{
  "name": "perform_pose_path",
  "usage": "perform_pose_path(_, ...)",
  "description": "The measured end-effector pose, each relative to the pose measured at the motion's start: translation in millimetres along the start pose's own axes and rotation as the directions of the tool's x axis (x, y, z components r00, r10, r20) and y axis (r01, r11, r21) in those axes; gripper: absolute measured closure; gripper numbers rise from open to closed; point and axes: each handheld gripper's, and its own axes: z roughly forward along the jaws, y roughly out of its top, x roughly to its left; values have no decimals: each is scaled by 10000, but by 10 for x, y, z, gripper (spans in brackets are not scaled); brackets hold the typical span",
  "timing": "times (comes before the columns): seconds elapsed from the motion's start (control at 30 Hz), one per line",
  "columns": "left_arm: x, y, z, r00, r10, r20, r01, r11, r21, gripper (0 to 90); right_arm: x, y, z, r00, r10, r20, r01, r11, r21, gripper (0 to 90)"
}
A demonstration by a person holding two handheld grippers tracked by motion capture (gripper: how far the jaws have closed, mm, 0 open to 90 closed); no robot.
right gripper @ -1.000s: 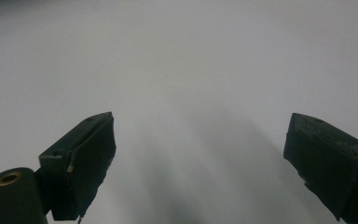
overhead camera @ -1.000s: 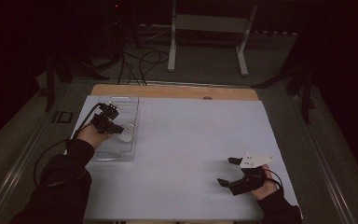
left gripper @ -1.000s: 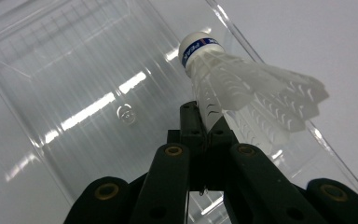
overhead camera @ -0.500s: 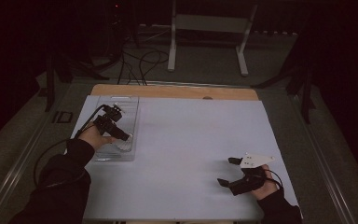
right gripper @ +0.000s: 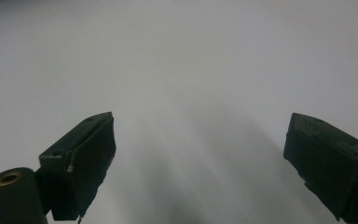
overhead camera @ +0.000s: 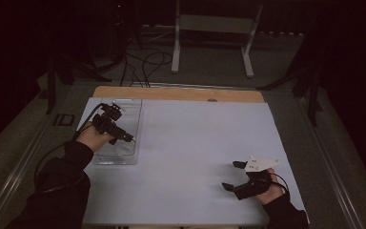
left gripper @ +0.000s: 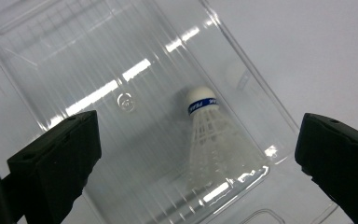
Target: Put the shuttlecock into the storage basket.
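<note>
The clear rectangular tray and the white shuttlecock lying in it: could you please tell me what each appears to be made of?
The clear rectangular tray looks like thin glossy moulded plastic: see-through, ribbed, with bright glare streaks. The white shuttlecock seems to have a synthetic mesh skirt, probably nylon, and a smooth white head with a blue band, cork or foam perhaps.

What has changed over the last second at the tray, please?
The left gripper has just opened its jaws, releasing the shuttlecock, which now lies in the clear tray, untouched. The right gripper stayed open on the white sheet.
</note>
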Motion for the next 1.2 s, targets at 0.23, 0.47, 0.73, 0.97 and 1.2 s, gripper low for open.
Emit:
perform_pose_path(0.23, -61, 10, -69, 9996, 250, 153, -247, 9996, -163, 5, 2, 4, -7, 10000, 2, 37, -2, 10000, -18, 88)
perform_pose_path(0.47, -158, 38, -139, 9978, 580, 336, -568, 9977, -367, 0, 3, 2, -5, 10000, 12, 32, -12, 10000, -11, 88)
perform_pose_path(0.73, -267, 68, -184, 9943, 983, 410, -953, 9930, -691, 0, 5, 3, -7, 10000, 16, 38, -16, 10000, -20, 88)
perform_pose_path(0.97, -373, 80, -184, 9871, 1402, 772, -1324, 9863, -989, 0, 4, 2, -7, 10000, 22, 41, -22, 10000, -6, 88)
perform_pose_path(1.2, -514, 87, -173, 9753, 1869, 1176, -1747, 9789, -1061, 0, 3, -1, -5, 10000, 36, 26, -36, 10000, -15, 88)
